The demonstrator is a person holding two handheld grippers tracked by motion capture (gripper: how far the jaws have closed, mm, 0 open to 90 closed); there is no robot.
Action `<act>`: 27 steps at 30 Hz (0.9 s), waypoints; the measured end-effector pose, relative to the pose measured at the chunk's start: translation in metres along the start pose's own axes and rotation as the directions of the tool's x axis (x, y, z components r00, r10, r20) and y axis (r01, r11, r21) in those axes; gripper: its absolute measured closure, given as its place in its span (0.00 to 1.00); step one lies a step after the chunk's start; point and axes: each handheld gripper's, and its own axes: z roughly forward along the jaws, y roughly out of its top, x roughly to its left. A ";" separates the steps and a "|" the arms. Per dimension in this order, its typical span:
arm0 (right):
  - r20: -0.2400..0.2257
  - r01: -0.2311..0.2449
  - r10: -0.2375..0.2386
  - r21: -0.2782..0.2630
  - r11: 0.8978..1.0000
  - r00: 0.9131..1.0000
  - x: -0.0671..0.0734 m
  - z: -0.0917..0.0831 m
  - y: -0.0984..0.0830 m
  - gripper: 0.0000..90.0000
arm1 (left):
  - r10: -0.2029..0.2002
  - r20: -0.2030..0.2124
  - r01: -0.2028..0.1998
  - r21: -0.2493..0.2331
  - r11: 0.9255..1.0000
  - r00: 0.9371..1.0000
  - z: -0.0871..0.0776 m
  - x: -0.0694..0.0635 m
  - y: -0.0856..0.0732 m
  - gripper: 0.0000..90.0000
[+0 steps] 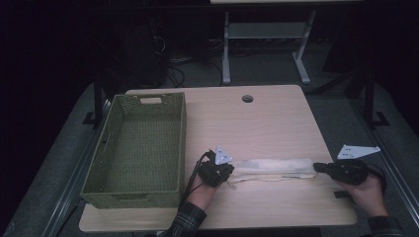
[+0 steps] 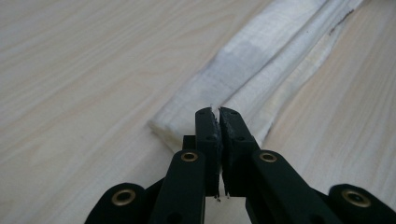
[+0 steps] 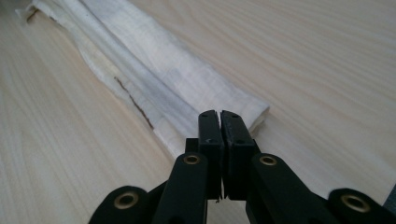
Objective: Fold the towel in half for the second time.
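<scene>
Pale cloth, folded into a long narrow strip, lies flat on the desk near its front edge, running left to right, just right of the green woven basket at the left edge.

Left claw sits at the strip's left end; in the left gripper view its jaws are pressed together with the cloth end right at the tips. A few threads show between them, so it looks clenched on the cloth's edge. Right claw meets the right end; in the right gripper view its jaws are likewise closed at the folded corner, apparently pinching it.

Handling, as a judgement: light, soft, limp fabric (a thin brown mark or frayed line runs along one fold). It will sag and unfold if lifted from one end alone. Best held at both ends, on the layered corners, kept taut.
</scene>
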 end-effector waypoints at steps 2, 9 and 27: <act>-0.008 -0.008 0.008 0.011 1.000 1.000 0.002 0.001 -0.003 0.97 | 0.001 0.012 -0.001 0.019 1.000 1.000 0.002 -0.001 -0.002 0.96; -0.021 -0.010 0.011 0.047 0.999 1.000 0.003 0.002 -0.009 0.96 | 0.012 0.033 -0.014 0.065 0.998 0.999 0.006 -0.006 -0.007 0.95; -0.039 0.002 -0.002 -0.005 1.000 0.999 0.011 -0.009 -0.006 0.97 | -0.023 0.032 0.023 0.011 1.000 0.999 -0.004 0.004 -0.002 0.55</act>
